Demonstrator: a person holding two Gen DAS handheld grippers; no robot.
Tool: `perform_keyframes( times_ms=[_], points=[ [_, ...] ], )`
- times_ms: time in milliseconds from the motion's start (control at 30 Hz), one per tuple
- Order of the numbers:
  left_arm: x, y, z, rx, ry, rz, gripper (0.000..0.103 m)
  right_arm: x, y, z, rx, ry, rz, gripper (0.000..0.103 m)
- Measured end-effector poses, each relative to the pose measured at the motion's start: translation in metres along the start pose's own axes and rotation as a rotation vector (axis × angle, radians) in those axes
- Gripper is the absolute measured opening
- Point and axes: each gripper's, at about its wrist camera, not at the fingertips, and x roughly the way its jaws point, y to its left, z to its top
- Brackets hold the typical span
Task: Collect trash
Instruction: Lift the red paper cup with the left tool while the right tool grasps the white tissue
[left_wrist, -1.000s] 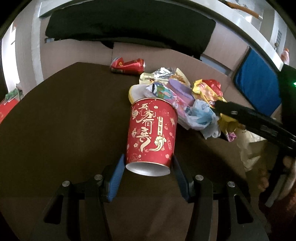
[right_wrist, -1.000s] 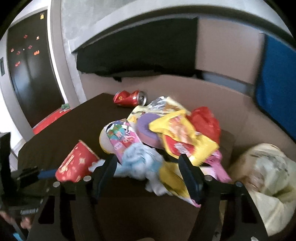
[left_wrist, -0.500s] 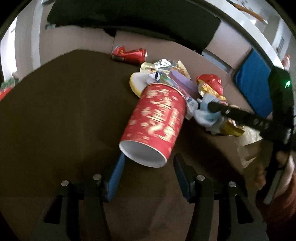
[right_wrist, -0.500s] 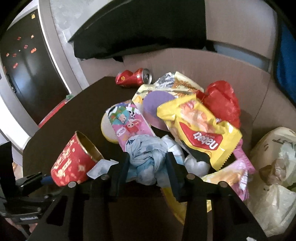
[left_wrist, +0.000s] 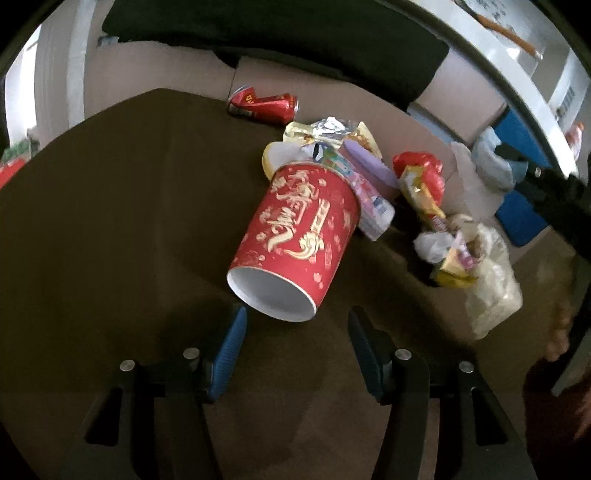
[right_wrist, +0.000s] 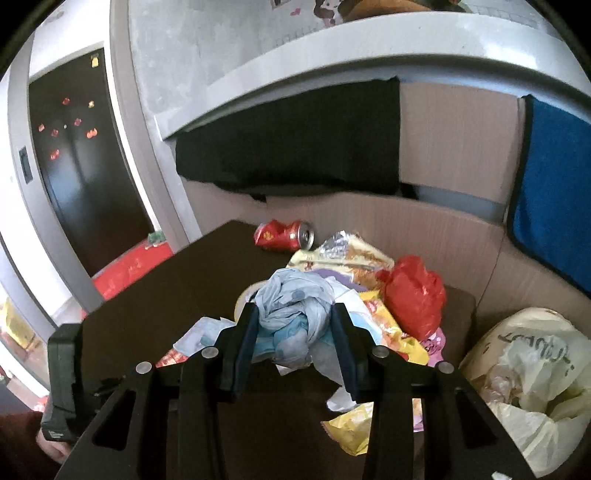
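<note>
A red paper cup (left_wrist: 295, 236) with gold lettering lies on its side on the dark brown table (left_wrist: 110, 221), its white base toward my left gripper (left_wrist: 295, 325). That gripper is open, just short of the cup and apart from it. My right gripper (right_wrist: 293, 325) is shut on a crumpled pale blue plastic bag (right_wrist: 291, 317) and holds it above the trash pile. In the left wrist view the blue bag (left_wrist: 491, 162) hangs high at the right. The pile holds snack wrappers (right_wrist: 354, 254), a red bag (right_wrist: 413, 295) and a yellow packet (right_wrist: 351, 432).
A crushed red can (left_wrist: 264, 105) lies at the table's far edge, also in the right wrist view (right_wrist: 284, 234). A pale plastic trash bag (right_wrist: 524, 373) stands open at the table's right side. Cardboard walls (right_wrist: 454, 155) and a blue cloth (right_wrist: 554, 192) stand behind.
My right gripper has shut on the blue bag and lifted it off the pile. My left gripper has let go of the red cup, which tipped to the left, and has drawn back.
</note>
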Motion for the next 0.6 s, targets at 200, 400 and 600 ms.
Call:
perform_keyframes(
  times_ms=[200,400,600],
  points=[
    [-0.023,-0.01,0.019,0.082,-0.107,0.004,0.058,-0.011,-0.004,-0.001,-0.013,-0.022,-0.044,0.037],
    [-0.002,-0.008,0.051,0.101,-0.034,-0.028,0.058,-0.014,-0.008,-0.005,-0.009,-0.017,-0.037,0.037],
    [0.028,-0.003,0.055,0.106,0.053,-0.019,0.061,-0.01,-0.014,-0.01,0.004,0.006,-0.039,0.037]
  ],
)
